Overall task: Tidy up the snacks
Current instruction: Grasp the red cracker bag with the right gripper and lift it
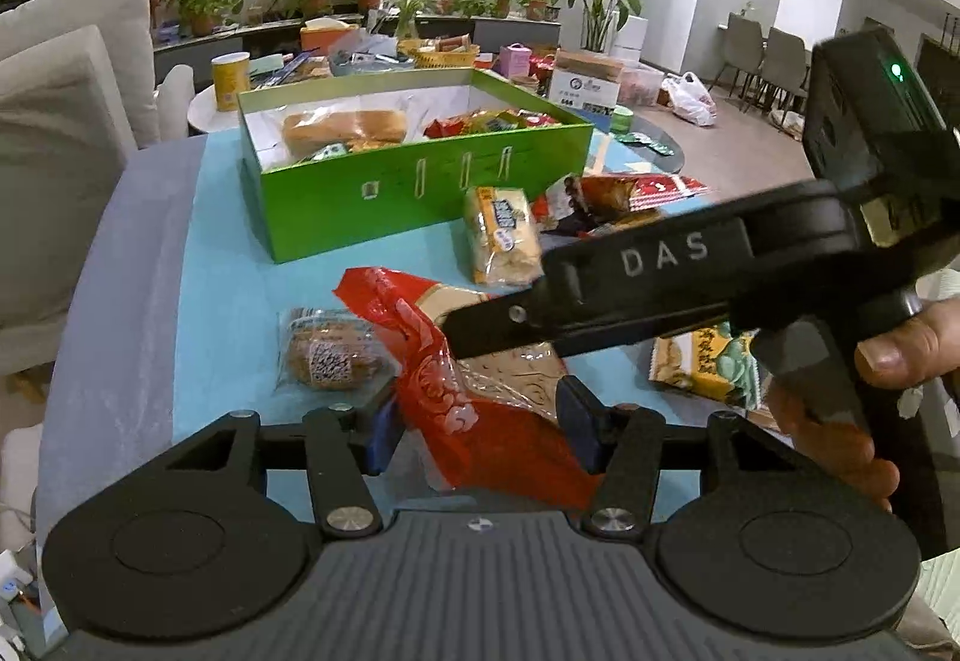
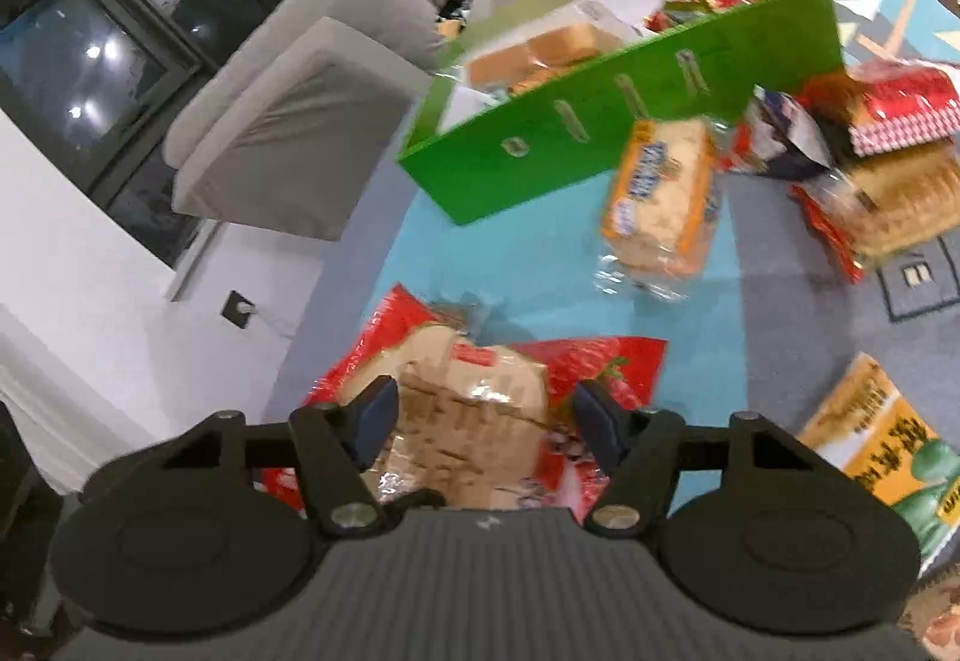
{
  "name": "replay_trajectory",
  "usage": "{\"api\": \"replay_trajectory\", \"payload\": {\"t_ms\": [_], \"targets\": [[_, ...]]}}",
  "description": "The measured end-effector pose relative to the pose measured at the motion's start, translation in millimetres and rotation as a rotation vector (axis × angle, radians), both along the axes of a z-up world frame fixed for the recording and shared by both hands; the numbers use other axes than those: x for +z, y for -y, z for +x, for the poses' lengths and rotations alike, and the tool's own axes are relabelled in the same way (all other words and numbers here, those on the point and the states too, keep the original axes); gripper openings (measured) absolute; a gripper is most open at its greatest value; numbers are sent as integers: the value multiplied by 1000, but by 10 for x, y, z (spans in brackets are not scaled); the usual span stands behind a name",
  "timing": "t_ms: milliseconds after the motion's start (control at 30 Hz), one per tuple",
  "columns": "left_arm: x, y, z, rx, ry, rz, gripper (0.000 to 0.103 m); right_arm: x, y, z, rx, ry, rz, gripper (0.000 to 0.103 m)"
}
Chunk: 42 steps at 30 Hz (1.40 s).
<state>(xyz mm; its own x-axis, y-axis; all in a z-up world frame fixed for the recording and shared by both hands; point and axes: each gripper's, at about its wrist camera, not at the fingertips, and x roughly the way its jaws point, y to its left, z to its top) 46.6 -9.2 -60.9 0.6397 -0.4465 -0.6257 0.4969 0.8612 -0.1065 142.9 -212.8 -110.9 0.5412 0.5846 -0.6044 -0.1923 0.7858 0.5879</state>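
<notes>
A red bread bag (image 1: 420,337) lies on the blue table near me, and both grippers are at it. My left gripper (image 1: 483,436) has its blue pads against the bag's two sides, so it is shut on it. My right gripper (image 1: 474,328) reaches in from the right, with a dark finger laid over the bag. In the right wrist view the same bag (image 2: 474,391) fills the right gripper (image 2: 486,421), pads against loaf and wrapper. The open green box (image 1: 420,199) (image 2: 600,120) behind holds a bread loaf and small red packets.
An orange cracker pack (image 1: 501,235) (image 2: 660,193) lies before the box. A round cake in clear wrap (image 1: 327,355) sits left of the bag. A yellow-green packet (image 1: 708,367) (image 2: 870,457) and a pile of bread bags (image 2: 888,169) lie right. A hand (image 1: 888,349) holds the right gripper. Sofa (image 1: 66,120) at left.
</notes>
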Motion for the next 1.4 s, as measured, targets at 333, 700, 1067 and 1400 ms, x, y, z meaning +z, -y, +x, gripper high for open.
{"api": "replay_trajectory", "payload": {"t_ms": [333,700,1067,1400], "targets": [[-29,-58,42,34,-40,14,54,28,31,10,-3,-1,-54,46],[-154,-495,115,166,-85,-51,60,-161,163,-108,-13,-63,29,82],[-129,-362,95,89,-41,-75,54,-117,-138,-18,-7,-31,-15,42],[144,-207,121,53,12,-110,54,141,-23,7,-9,56,-25,40]]}}
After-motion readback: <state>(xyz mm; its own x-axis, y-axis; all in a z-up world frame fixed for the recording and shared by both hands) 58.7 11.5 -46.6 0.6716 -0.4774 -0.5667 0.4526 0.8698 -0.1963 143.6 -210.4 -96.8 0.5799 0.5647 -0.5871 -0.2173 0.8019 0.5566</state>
